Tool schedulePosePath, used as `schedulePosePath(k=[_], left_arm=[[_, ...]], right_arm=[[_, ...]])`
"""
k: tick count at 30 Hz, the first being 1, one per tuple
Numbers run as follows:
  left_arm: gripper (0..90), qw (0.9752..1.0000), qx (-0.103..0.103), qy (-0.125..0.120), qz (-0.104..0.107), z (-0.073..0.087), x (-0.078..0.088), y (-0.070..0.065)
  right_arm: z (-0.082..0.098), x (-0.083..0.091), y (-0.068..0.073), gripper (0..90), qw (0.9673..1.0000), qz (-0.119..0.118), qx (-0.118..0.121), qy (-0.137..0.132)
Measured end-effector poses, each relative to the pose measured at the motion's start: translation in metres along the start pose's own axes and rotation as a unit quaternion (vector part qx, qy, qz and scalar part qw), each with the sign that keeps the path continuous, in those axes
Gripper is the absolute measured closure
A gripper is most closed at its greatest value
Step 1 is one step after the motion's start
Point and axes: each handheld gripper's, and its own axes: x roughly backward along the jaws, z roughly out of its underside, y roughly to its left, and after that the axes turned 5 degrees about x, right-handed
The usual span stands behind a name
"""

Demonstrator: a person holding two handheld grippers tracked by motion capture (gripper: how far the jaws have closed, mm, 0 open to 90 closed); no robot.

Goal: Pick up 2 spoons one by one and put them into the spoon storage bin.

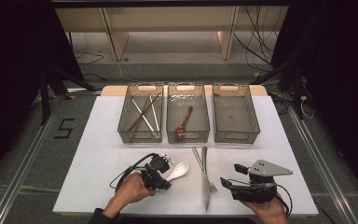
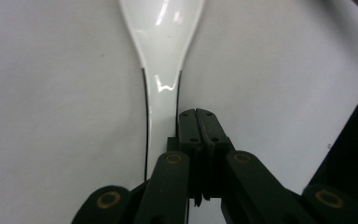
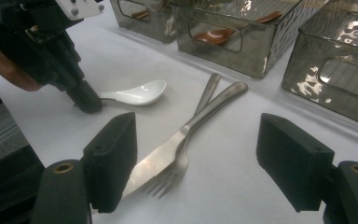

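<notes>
The left gripper (image 2: 196,114) has its jaws pressed together with nothing between them, and the white spoon (image 2: 161,51) (handle just beside the tips) lies on the table. The right gripper (image 3: 196,158) gapes wide, empty, with the knife (image 3: 186,135) and fork (image 3: 177,165) lying between its jaws.

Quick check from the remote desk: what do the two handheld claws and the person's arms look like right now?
Both are black, two-jawed. The left claw trails a looping black cable; the right claw carries a grey three-cornered plate, and its jaws end in blocky black pads. A dark sleeve covers the left forearm.
</notes>
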Motion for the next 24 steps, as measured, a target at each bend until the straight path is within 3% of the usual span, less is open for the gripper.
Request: schedulePosePath(k=[5,11,17,21,24], left_arm=[[89.0,1.0000,0.008,-0.003,-0.002,0.001,0.003,0.005],[88.8,1.0000,-0.003,-0.007,0.005,0.000,0.007,0.002],[85.7,0.9992,-0.008,-0.034,0.016,-0.003,0.022,0.001],[67.6,0.9982,0.014,-0.057,0.012,-0.005,0.032,0.007],[48.4,0.9971,0.030,-0.068,-0.016,-0.007,0.035,0.010]], right_arm=[[0.000,0.000,0.000,29.8,1.0000,-0.001,-0.001,0.000],[0.000,0.000,0.000,29.8,1.0000,-0.001,0.001,0.000],[0.000,0.000,-0.001,29.8,1.0000,-0.001,-0.001,0.001],[0.000,0.000,-0.001,29.8,1.0000,0.000,-0.001,0.000],[0.000,0.000,-0.001,29.8,1.0000,-0.001,-0.001,0.001]])
